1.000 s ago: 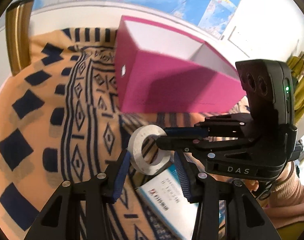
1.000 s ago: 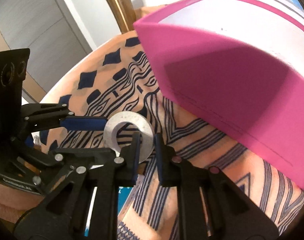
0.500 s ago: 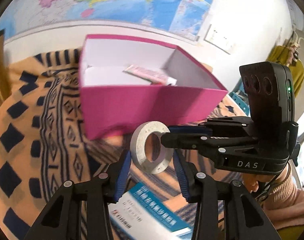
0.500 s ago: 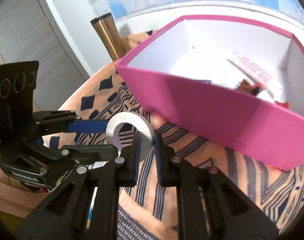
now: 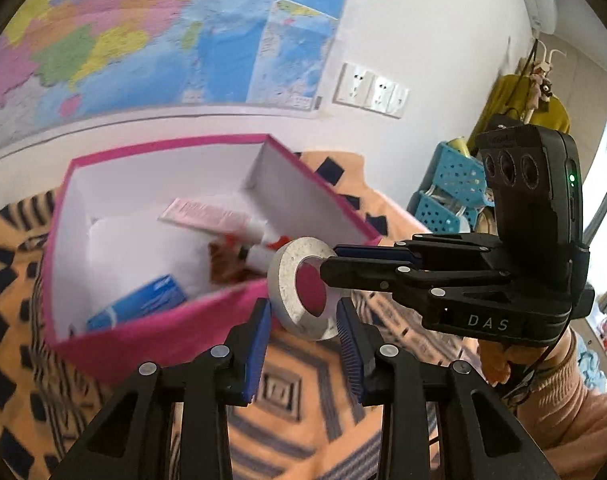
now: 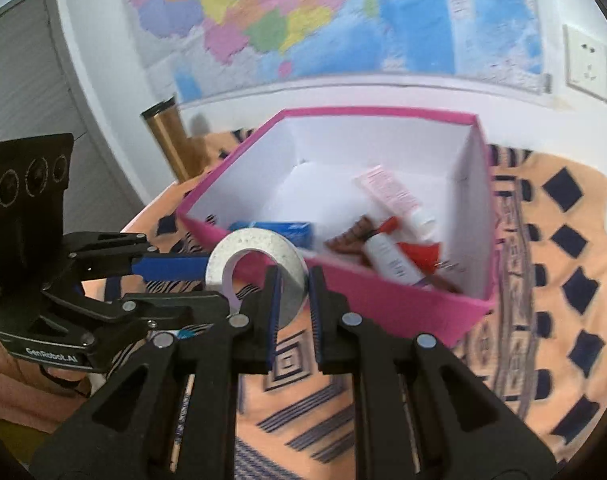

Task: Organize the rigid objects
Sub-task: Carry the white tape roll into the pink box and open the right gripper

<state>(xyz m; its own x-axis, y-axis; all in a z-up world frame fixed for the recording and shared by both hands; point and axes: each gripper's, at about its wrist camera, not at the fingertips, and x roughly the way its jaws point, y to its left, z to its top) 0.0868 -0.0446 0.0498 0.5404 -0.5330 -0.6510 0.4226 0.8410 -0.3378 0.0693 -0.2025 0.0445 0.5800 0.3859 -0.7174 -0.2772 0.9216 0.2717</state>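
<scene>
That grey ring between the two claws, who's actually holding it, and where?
The right gripper pinches the grey ring across its band; the left gripper straddles it, contact unclear.

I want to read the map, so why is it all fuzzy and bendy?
Left wrist view: the map and box smear from motion, while the ring stays fairly sharp. Right wrist view: the map blurs too, and the fisheye lens curves the wall and darkens the corners.

left tool [image 5: 303,336]: black, blue pads | right tool [image 6: 293,300]: black, silver screws
</scene>
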